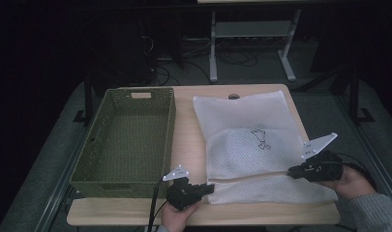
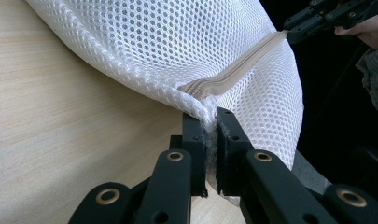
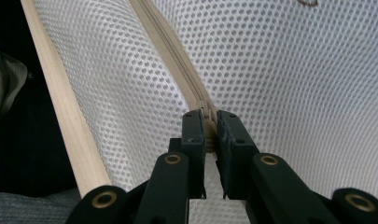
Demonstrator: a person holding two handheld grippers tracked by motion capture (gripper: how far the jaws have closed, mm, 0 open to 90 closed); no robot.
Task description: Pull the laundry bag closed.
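The left gripper has its jaws nearly together, pinching the near left corner of the white mesh bag; in the left gripper view the netting is bunched between the pads just where the beige zipper ends. The right gripper is likewise almost closed, clamped on the zipper at the bag's right edge; in its own view the zipper tape sits between the pads, though the slider itself cannot be made out. The bag stretches between the two tools and away from them, lying flat on the light wooden table, with a small dark drawing on its upper panel. Beyond the left gripper and just beside the bag stands an olive woven basket. Farther out, the room is dark: grey floor, and the white legs of another desk with cables behind the table.
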